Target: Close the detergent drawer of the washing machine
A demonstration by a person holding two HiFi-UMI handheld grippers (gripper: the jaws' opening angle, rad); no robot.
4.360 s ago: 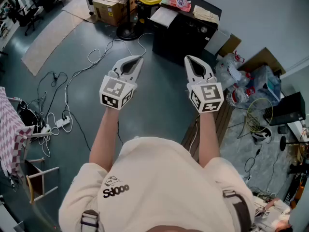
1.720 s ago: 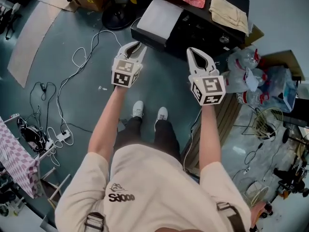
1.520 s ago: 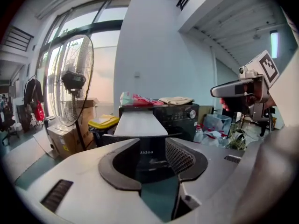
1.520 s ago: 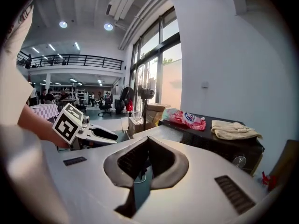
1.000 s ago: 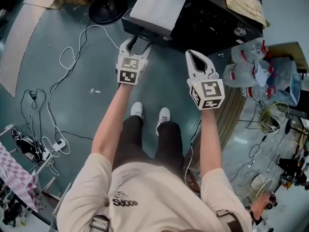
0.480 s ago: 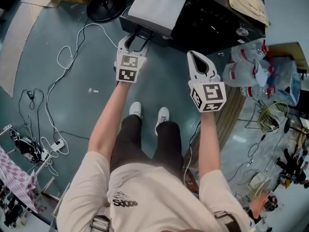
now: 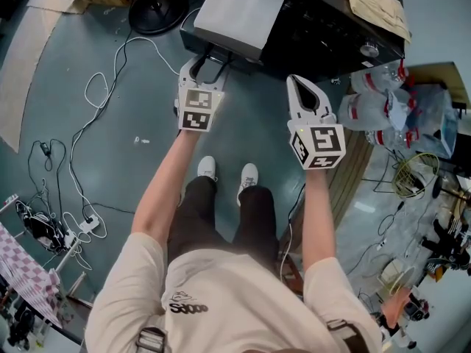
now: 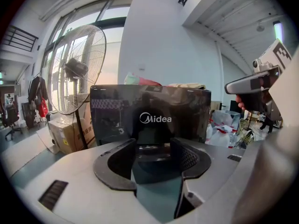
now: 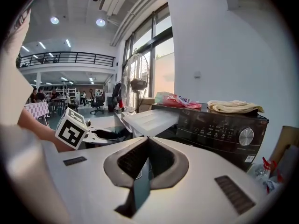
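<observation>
Your left gripper (image 7: 202,60) has just eased its fingers in a little, yet they stand apart and grip nothing. The detergent drawer (image 7: 235,9) juts open from the washing machine (image 7: 335,28) at its 12 o'clock, black front just ahead. Your right gripper (image 7: 296,79), at 3 o'clock, has its fingers closed and empty.

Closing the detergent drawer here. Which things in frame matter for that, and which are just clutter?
Job:
- washing machine
- detergent drawer, pulled out
- left gripper, open, near the drawer's front
- right gripper, shut

Clutter:
- floor fan
- cardboard box
- cables
- folded cloth on the machine
- bagged bottles
</observation>
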